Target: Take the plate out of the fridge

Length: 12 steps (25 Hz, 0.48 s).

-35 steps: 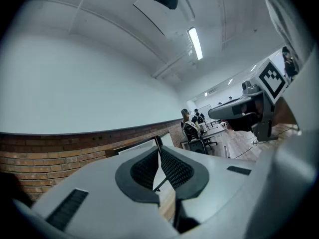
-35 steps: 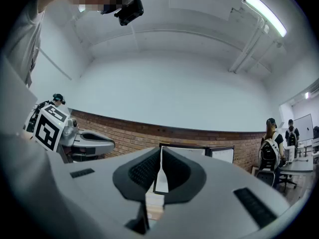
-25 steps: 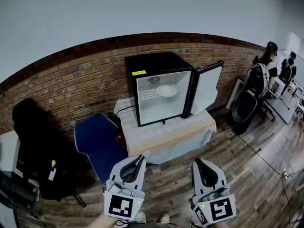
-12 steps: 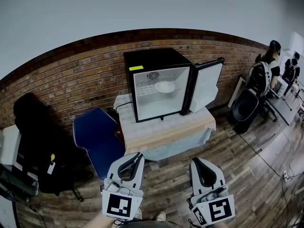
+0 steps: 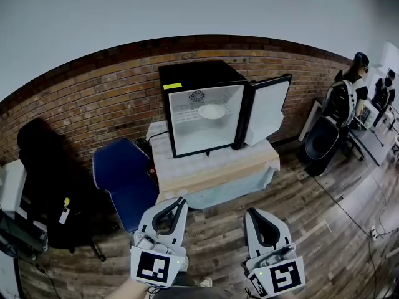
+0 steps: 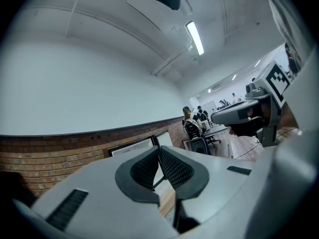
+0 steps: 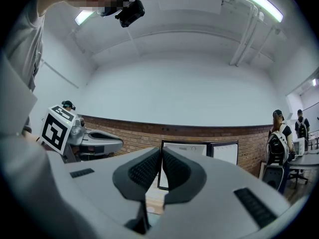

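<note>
Shows plate [image 5: 211, 111] inside the open fridge [image 5: 193, 73], well apart at 1 o'clock from the clenched, empty left gripper [image 5: 181, 200] and 11 o'clock from the clenched, empty right gripper [image 5: 249, 212].

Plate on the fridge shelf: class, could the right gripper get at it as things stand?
Probably not yet. The fridge door stands open and nothing blocks the plate, but the right gripper hangs well short of the table, jaws shut; it must come closer and open.
</note>
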Available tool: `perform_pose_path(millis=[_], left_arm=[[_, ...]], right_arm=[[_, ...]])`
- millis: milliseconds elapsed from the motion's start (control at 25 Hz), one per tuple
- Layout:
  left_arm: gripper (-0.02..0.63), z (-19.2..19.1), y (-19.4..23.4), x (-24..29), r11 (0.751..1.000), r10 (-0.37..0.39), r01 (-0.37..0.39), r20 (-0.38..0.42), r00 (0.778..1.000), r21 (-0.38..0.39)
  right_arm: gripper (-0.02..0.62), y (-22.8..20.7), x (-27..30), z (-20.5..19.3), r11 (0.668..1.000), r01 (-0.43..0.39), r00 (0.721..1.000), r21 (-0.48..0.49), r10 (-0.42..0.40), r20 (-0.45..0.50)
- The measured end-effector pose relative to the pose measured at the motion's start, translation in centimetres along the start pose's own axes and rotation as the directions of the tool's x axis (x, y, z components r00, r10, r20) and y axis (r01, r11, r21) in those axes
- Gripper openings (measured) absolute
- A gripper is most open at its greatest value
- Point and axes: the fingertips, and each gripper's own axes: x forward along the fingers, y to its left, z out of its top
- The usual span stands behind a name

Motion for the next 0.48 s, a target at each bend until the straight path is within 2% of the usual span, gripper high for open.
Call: perform_pose_path(millis=[480], left_arm=[[0.029,-1.8,1.0,2.5,1.000,0.013,-0.013,-0.002,1.000,-0.003]], right_arm=[[0.033,-1.5,2.8,-1.1,1.000,-0.002,1.000,0.000,0.002,0.004]])
